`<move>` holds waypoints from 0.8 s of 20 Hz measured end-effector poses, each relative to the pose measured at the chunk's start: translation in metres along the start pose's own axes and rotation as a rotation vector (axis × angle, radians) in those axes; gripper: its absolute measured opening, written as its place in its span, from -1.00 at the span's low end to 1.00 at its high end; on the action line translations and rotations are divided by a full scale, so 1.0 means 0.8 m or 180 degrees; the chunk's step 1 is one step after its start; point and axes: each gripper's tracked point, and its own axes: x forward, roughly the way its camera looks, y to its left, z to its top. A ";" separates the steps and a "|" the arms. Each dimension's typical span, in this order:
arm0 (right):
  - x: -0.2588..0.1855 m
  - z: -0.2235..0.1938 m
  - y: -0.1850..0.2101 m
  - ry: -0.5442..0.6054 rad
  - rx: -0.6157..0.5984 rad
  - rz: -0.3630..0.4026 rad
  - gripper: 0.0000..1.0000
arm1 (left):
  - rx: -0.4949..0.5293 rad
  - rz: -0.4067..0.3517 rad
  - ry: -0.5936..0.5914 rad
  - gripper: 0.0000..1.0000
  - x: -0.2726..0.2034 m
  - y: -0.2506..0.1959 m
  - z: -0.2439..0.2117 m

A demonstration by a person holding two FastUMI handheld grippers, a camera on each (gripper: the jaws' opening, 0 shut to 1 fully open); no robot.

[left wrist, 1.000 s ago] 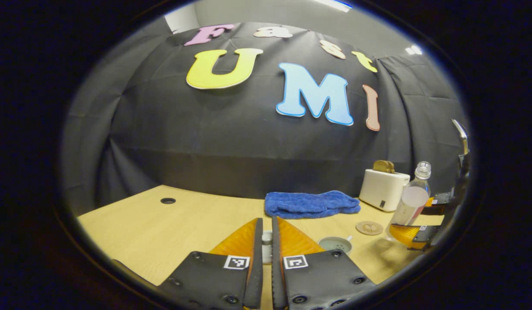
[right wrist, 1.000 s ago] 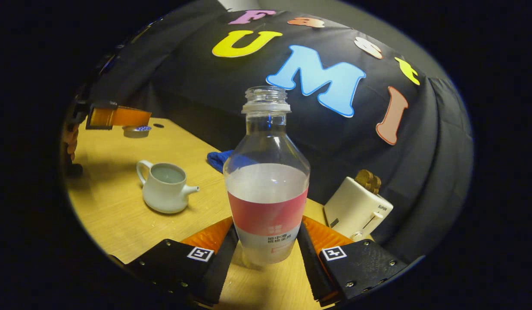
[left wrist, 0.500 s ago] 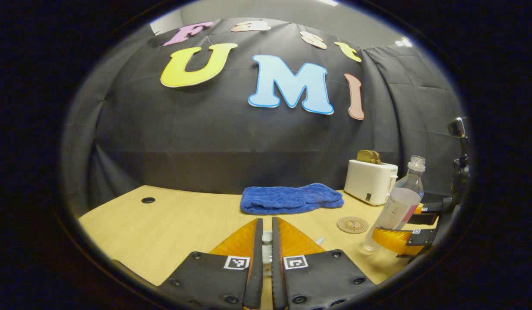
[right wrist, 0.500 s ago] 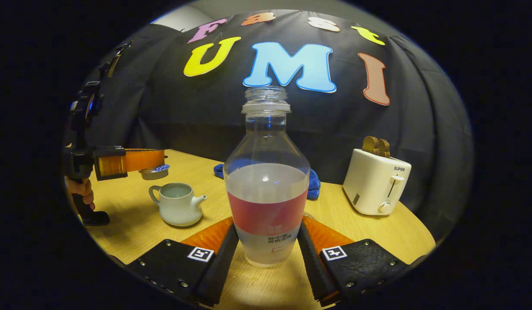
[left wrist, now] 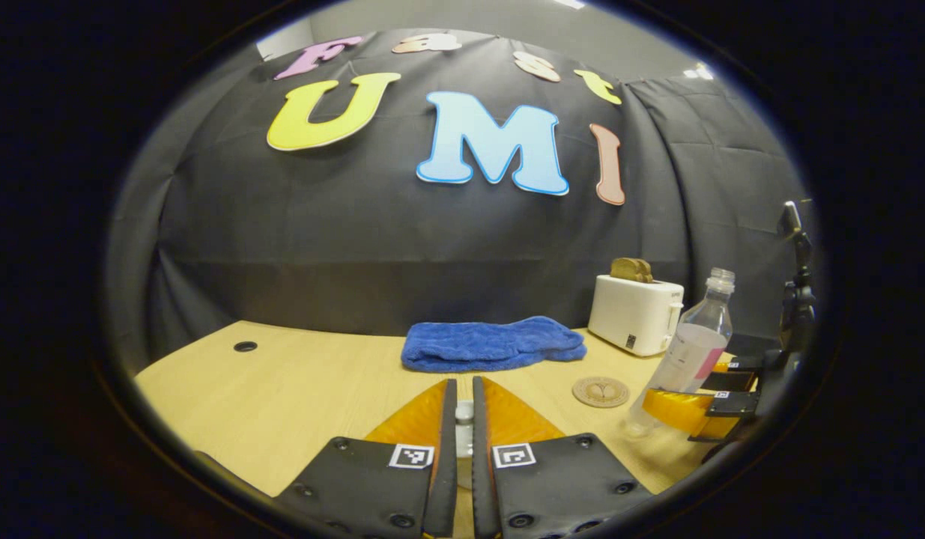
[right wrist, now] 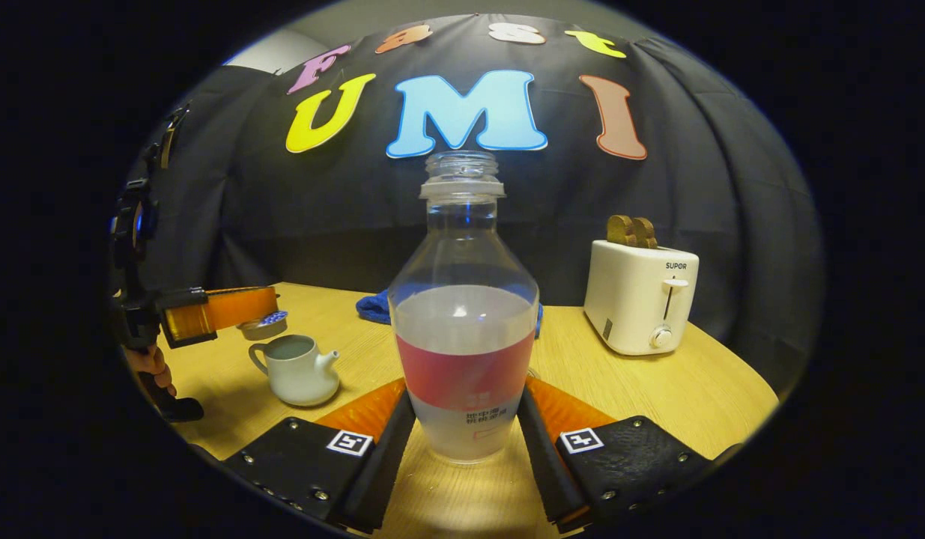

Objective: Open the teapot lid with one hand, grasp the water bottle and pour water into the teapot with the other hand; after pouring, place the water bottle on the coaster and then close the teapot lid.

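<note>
Two jobs remain: the right claw (right wrist: 462, 419), pinching the bottle (right wrist: 462, 329), must reach the coaster (left wrist: 600, 391) at two o'clock; the left claw (left wrist: 463, 430) pinches the lid (right wrist: 263, 325) above the open teapot (right wrist: 297, 368).

In the right gripper view, the water bottle (right wrist: 463, 314) stands between the right claw's (right wrist: 463, 442) fingers, with the teapot (right wrist: 297, 369) on the desk (right wrist: 657, 389) ahead to its left and the toaster (right wrist: 642, 305) ahead to its right. In the left gripper view, the towel (left wrist: 492, 344) lies ahead of the left claw (left wrist: 463, 434), and the coaster (left wrist: 601, 391) lies to its right, before the toaster.

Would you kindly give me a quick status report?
Left gripper shut on lid, above teapot. Right gripper shut on water bottle. Coaster bare.
</note>
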 end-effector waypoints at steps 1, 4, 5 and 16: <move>0.002 -0.003 -0.005 0.0038 -0.0013 -0.0052 0.52 | -0.0008 -0.0004 -0.0005 -0.70 0.000 -0.001 0.002; 0.013 0.007 -0.013 0.0066 0.0012 -0.0095 0.52 | -0.0001 -0.0011 -0.0017 -0.70 0.000 -0.003 0.002; 0.018 0.017 -0.016 0.0019 0.0025 -0.0102 0.52 | -0.0006 -0.0021 -0.0012 -0.70 0.000 -0.005 0.001; 0.117 0.035 -0.039 0.0111 0.0206 -0.0183 0.52 | -0.0139 -0.0120 -0.0128 -0.70 -0.014 -0.014 0.012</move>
